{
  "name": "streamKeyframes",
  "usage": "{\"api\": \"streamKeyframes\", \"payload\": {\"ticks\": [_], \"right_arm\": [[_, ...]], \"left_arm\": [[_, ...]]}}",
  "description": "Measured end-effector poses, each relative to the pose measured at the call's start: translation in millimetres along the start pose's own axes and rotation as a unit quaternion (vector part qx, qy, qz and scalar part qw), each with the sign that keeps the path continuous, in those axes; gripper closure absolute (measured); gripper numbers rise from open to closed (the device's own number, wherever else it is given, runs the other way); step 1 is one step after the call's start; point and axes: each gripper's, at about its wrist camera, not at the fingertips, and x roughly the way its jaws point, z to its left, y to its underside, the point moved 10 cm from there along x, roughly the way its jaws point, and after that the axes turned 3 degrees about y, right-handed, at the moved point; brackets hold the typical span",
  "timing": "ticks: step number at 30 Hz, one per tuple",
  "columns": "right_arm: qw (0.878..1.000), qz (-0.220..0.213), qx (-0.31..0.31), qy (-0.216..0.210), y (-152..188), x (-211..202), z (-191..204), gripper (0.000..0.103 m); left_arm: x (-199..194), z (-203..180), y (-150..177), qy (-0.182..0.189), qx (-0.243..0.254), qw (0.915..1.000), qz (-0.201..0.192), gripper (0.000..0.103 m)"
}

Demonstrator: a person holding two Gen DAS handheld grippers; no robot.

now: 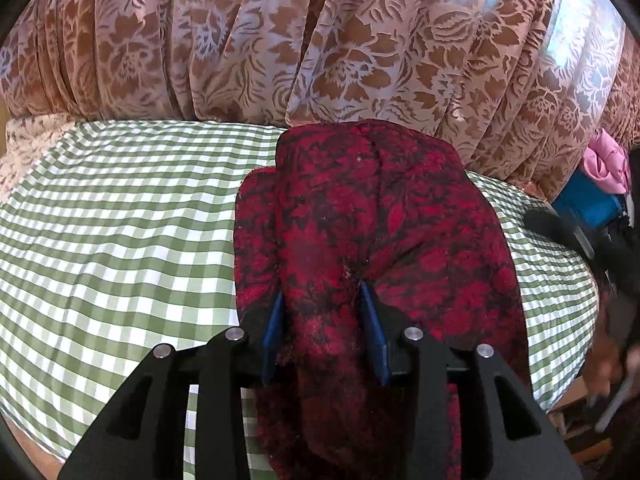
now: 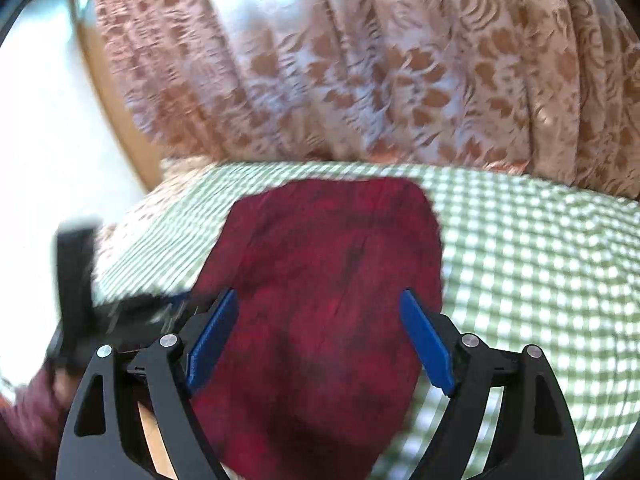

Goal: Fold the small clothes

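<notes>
A small red garment with a black leafy pattern (image 1: 360, 216) lies on the green-and-white checked cloth (image 1: 120, 220). My left gripper (image 1: 322, 292) is shut on a bunched fold of this garment, which runs between the blue pads (image 1: 370, 320). In the right wrist view the same red garment (image 2: 332, 280) lies flat below my right gripper (image 2: 318, 296), which is open with its blue pads (image 2: 424, 340) wide apart and nothing between them. That view is blurred. The left gripper shows there as a dark shape (image 2: 76, 280) at the left edge.
A pink-and-brown floral curtain (image 1: 320, 40) hangs right behind the checked surface (image 2: 540, 280). Pink cloth (image 1: 606, 160) and a blue object (image 1: 584, 200) sit at the far right. The right gripper's dark body (image 1: 592, 248) is at the right edge. A bright wall (image 2: 40, 120) is on the left.
</notes>
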Motion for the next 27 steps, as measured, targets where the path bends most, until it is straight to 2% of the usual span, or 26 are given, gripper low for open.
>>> {"api": "streamKeyframes", "payload": {"ticks": [2, 6, 9, 12, 15, 20, 22, 27], "right_arm": [[1.000, -0.003, 0.011, 0.028, -18, 22, -5, 0.021], [0.998, 0.017, 0.015, 0.066, -31, 67, -7, 0.021], [0.996, 0.028, 0.009, 0.089, -29, 93, -5, 0.021], [0.992, 0.046, 0.005, 0.117, -19, 115, -9, 0.019], [0.986, 0.052, -0.023, 0.155, -8, 131, -10, 0.018], [0.988, 0.054, -0.012, 0.142, -10, 130, -13, 0.017], [0.989, 0.052, -0.006, 0.137, -10, 128, -15, 0.016], [0.991, 0.042, 0.016, 0.122, -13, 120, -18, 0.012]], "left_arm": [[-1, 2, 0, 0.001, -0.003, 1.0000, -0.002, 0.065], [1, 6, 2, 0.005, -0.006, 1.0000, -0.005, 0.064], [5, 9, 3, -0.006, 0.004, 1.0000, 0.000, 0.064], [11, 12, 5, -0.001, -0.004, 1.0000, 0.003, 0.064], [13, 12, 6, -0.010, 0.000, 1.0000, 0.000, 0.064], [7, 9, 5, -0.025, 0.000, 0.9997, -0.009, 0.060], [3, 7, 7, -0.039, 0.003, 0.9992, -0.013, 0.054], [-8, 6, 12, -0.064, 0.013, 0.9977, -0.020, 0.047]]}}
